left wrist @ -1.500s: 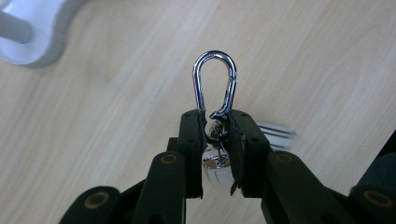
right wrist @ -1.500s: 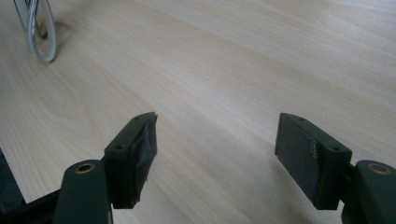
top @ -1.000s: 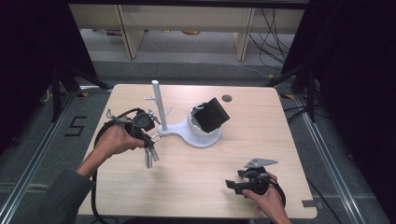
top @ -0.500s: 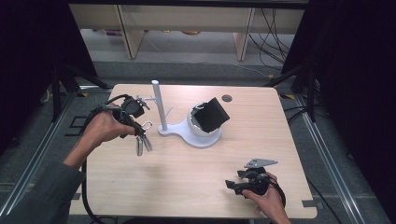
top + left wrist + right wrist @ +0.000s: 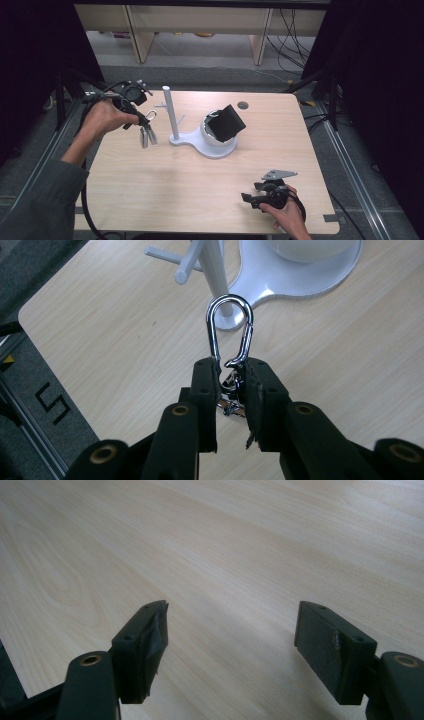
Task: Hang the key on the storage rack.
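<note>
A silver carabiner with keys hanging under it is clamped in my left gripper, which is shut on its lower end. In the high view the left gripper hovers above the table's left side, just left of the white peg stand. The stand's post and a side peg lie straight ahead of the carabiner's loop. My right gripper rests low near the front right of the table, open, with bare wood between its jaws.
The stand's white base also carries a white bowl with a black object tilted in it. A round hole sits near the table's far edge. Cables trail off the left edge.
My left gripper has risen and drawn back to the left with the carabiner and keys, away from the stand's base. The right gripper has stayed put.
</note>
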A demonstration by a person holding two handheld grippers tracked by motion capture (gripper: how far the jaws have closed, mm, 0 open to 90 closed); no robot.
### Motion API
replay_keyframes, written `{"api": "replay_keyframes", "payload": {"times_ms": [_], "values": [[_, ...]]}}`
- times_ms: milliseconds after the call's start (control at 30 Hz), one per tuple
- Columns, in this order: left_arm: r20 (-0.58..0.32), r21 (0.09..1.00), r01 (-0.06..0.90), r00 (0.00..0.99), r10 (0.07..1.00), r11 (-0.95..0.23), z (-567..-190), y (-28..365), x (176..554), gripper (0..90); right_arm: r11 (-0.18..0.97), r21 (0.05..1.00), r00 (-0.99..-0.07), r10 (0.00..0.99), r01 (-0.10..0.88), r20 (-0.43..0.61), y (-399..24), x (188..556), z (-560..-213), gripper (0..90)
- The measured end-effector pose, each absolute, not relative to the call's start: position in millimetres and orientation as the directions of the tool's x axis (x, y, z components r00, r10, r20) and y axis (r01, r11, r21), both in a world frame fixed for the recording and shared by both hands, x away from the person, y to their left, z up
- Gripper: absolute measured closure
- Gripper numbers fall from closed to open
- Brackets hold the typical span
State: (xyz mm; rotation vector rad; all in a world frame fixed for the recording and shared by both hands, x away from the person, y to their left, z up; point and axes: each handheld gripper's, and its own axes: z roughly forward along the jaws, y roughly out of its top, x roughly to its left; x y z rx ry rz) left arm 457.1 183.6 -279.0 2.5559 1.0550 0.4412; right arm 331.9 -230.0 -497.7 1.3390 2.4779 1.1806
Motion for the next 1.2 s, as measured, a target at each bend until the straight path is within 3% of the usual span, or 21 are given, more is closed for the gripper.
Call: {"api": "replay_keyframes", "payload": {"times_ms": [600, 700, 1200], "values": [[0.123, 0.462, 0.658, 0.617, 0.778, -0.595, -278, 187, 486, 75.4, 0.332, 0.651, -0.611, 0.748, 0.682, 0.26, -229, 332, -497, 30.4], [0.092, 0.455, 0.681, 0.604, 0.791, -0.573, -279, 184, 487, 75.4, 0.328, 0.65, -0.61, 0.746, 0.686, 0.266, -228, 331, -497, 30.4], [0.096, 0.411, 0.693, 0.612, 0.785, -0.592, -285, 181, 496, 75.4, 0.334, 0.652, -0.614, 0.745, 0.681, 0.26, -228, 331, -497, 30.4]]}}
